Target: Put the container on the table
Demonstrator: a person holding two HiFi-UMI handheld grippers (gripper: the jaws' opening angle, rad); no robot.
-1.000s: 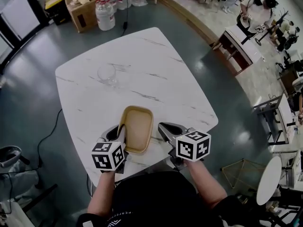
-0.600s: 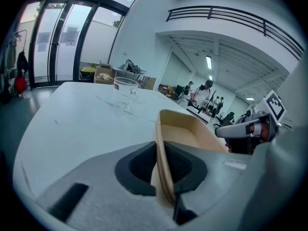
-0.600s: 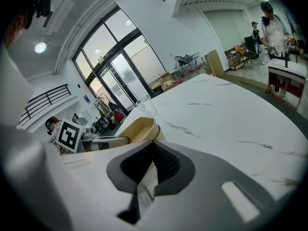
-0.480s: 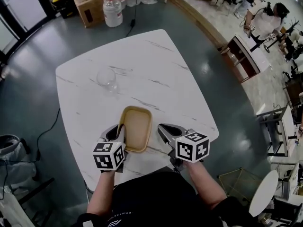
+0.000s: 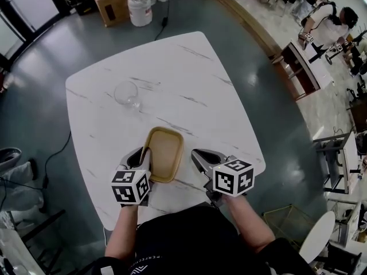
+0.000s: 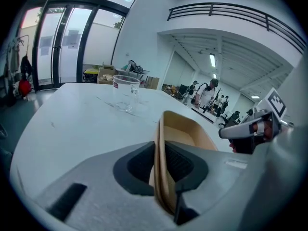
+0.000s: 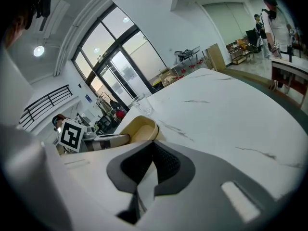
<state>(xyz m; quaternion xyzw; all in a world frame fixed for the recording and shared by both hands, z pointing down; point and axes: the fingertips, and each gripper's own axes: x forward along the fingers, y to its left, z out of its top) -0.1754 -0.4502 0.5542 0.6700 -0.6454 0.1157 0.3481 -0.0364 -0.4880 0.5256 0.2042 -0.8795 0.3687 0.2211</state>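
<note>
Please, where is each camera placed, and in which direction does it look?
Head view: on the head, looking steeply down at the table; forearms, left gripper and right gripper show.
Left gripper view: on the left gripper, looking along its jaws, shut on the container rim, toward the cup; right gripper shows at right.
Right gripper view: on the right gripper, looking along its shut, empty jaws across the table; left gripper shows at left.
Shared: all three show container and cup.

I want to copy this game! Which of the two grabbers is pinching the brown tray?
The left gripper: its jaws clamp the rim of the container. The right gripper is shut on nothing, beside the container.
</note>
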